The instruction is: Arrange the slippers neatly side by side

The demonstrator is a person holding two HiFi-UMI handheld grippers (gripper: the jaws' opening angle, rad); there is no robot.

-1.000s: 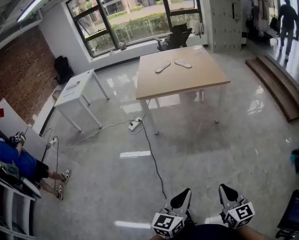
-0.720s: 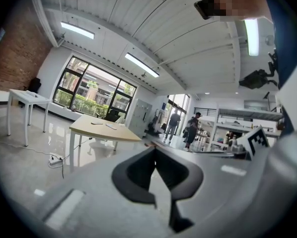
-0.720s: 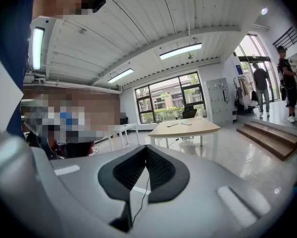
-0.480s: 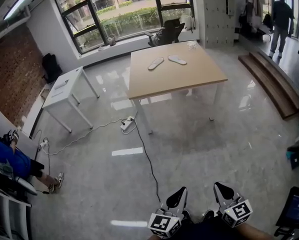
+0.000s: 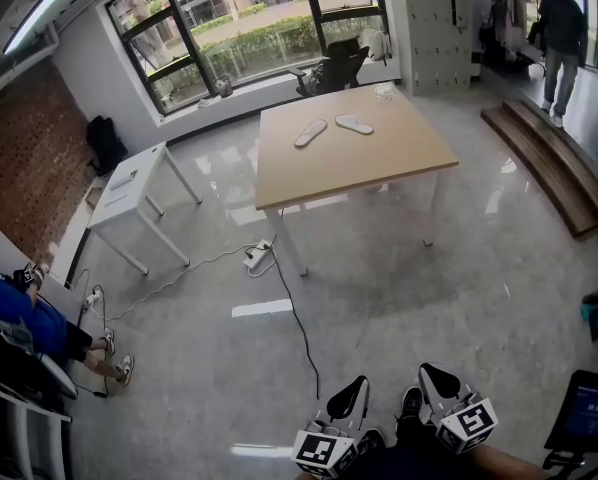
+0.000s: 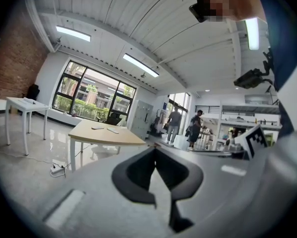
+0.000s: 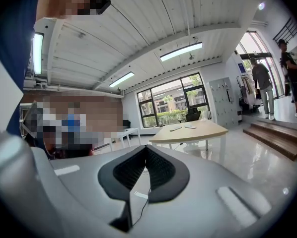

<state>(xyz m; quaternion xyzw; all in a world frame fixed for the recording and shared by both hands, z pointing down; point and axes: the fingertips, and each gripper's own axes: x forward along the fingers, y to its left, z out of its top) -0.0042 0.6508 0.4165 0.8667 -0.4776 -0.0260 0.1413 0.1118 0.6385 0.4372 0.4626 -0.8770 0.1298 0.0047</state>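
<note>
left gripper [image 5: 355, 386] and right gripper [image 5: 434, 373] have grey bodies, black pads [image 7: 161, 170], marker cubes [image 5: 324, 451].

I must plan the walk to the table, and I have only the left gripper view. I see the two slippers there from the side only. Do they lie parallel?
Observer: No. From the head view, the left slipper and the right slipper form a roof shape. Their far ends are close together and their near ends are spread apart.
Operator: Thank you. Is something on the floor on my way?
Observer: Yes. A black cable runs from the power strip beside the table toward the left gripper.
Operator: And the right gripper, is it ready?
Observer: In the right gripper view, the fingers of the right gripper are shut, with nothing between them.
</note>
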